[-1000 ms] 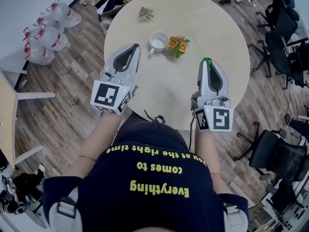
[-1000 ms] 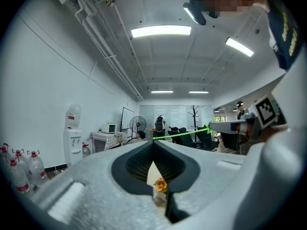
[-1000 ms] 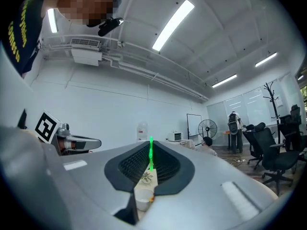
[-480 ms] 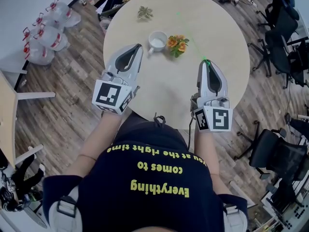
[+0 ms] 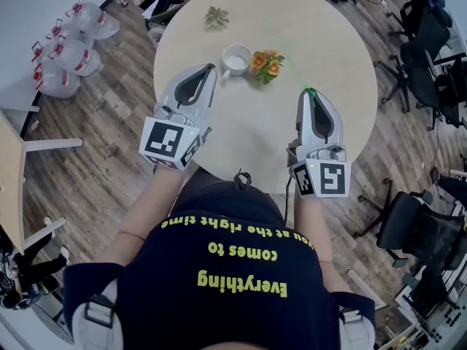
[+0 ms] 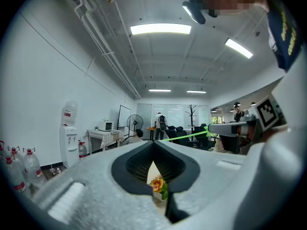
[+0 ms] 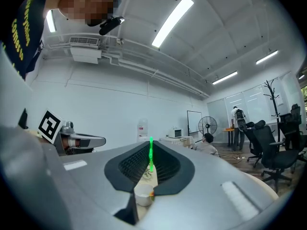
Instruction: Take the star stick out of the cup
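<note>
So the star stick (image 5: 295, 70) is already out of the cup (image 5: 237, 59). It's pinched right at the tip of the right tool (image 5: 309, 92), and from there it's pointed up and away over the round tabletop (image 5: 328, 42), passing to the right of the little orange flower bunch (image 5: 266, 64). It's seen as a thin green line in the head view, and the star end can't really be made out.

In the right gripper view the stick (image 7: 150, 158) is caught upright between the nearly closed jaws of the right tool (image 7: 150, 145), and the white cup (image 7: 143, 194) is seen lower down through the gap, sat on the tabletop well apart from the stick.

The left tool (image 5: 209, 69) is held over the near-left part of the tabletop, just short of the cup. It's fully closed with nothing gripped. In the left gripper view, the flowers (image 6: 157, 183) are framed behind the jaws of the left tool (image 6: 153, 143), not between them. The green stick (image 6: 187, 135) is also visible there, off to the right.

The cup and the flowers are placed just beside each other. A small leafy thing (image 5: 216, 17) is left further back on the tabletop.
</note>
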`<action>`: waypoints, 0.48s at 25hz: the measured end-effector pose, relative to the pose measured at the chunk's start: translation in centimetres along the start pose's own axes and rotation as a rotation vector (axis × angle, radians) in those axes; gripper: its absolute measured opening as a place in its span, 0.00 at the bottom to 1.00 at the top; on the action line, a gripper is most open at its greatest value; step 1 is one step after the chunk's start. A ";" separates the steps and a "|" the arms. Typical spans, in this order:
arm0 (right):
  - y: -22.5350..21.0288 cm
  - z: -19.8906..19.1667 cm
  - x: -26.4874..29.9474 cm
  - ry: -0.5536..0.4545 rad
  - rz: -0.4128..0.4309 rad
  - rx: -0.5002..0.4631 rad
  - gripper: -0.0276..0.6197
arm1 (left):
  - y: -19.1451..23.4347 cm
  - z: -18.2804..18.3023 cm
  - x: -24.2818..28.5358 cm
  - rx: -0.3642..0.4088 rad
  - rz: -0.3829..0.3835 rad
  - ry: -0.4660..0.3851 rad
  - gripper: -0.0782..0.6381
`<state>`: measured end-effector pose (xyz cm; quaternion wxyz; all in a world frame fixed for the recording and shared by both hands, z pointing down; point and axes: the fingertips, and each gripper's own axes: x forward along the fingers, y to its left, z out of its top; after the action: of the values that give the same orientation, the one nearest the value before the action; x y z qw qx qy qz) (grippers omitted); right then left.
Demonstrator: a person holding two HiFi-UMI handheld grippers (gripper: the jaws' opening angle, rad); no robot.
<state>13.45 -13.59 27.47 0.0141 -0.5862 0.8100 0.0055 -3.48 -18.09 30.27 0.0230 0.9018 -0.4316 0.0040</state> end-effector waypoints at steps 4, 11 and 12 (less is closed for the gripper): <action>0.1 0.0 0.1 0.001 0.003 -0.003 0.09 | 0.1 -0.1 0.1 -0.001 -0.003 0.001 0.11; 0.2 -0.1 0.2 0.002 0.007 -0.004 0.09 | 0.3 -0.3 0.2 -0.004 -0.003 0.006 0.11; 0.2 -0.1 0.2 0.002 0.008 -0.004 0.09 | 0.3 -0.4 0.2 -0.004 -0.003 0.006 0.11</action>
<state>13.21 -13.76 27.58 0.0123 -0.5832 0.8122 0.0065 -3.61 -18.41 30.68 0.0262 0.9023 -0.4303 0.0059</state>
